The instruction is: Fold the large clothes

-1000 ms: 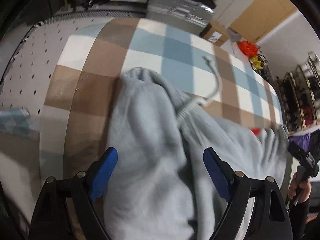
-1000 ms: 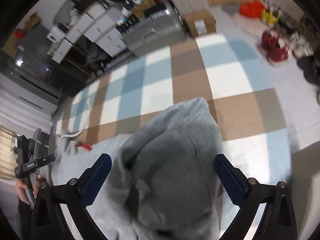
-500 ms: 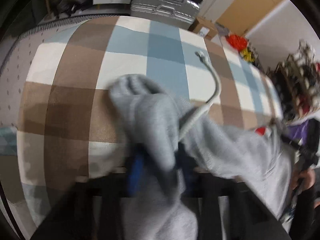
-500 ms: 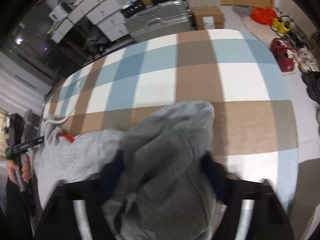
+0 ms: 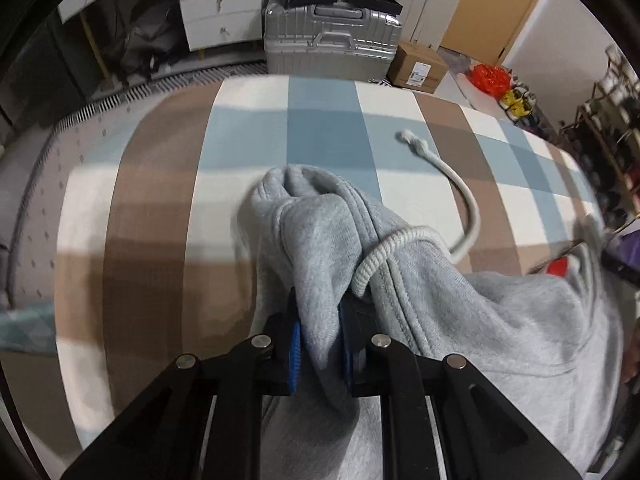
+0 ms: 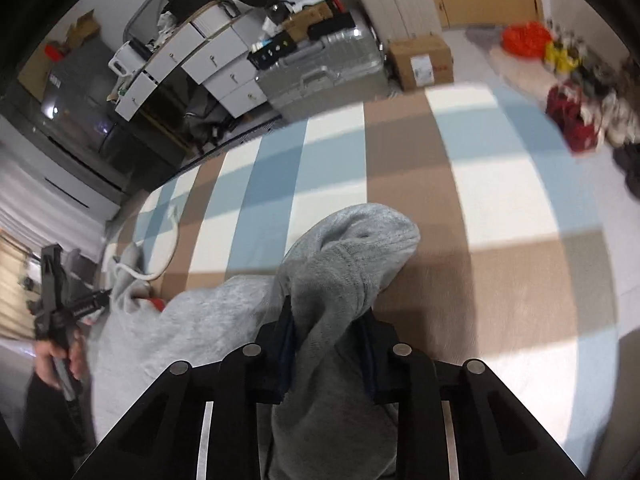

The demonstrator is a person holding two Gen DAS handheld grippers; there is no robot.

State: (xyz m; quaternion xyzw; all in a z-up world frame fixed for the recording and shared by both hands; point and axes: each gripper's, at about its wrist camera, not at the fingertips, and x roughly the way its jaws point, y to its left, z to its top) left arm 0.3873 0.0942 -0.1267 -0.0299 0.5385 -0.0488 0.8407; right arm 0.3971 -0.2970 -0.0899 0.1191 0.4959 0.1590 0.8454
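A light grey hoodie [image 5: 460,320] lies on a bed with a blue, brown and white checked cover [image 5: 160,200]. My left gripper [image 5: 320,340] is shut on a bunched fold of the hoodie near its neckline; a white drawstring [image 5: 460,184] trails away over the cover. My right gripper [image 6: 326,344] is shut on another bunched fold of the grey hoodie [image 6: 348,256], lifted a little off the cover [image 6: 500,200]. The left gripper [image 6: 60,304] and the hand holding it show at the far left of the right wrist view.
Beyond the bed's far edge stand a silver suitcase [image 5: 332,36], white drawers [image 5: 216,12] and a cardboard box [image 5: 418,68]. Shoes and red items [image 6: 572,116] lie on the floor at the right. A small red tag [image 5: 558,268] shows on the hoodie.
Both grippers were open over the hoodie a second ago; both have closed on folds of it and raised the fabric slightly.
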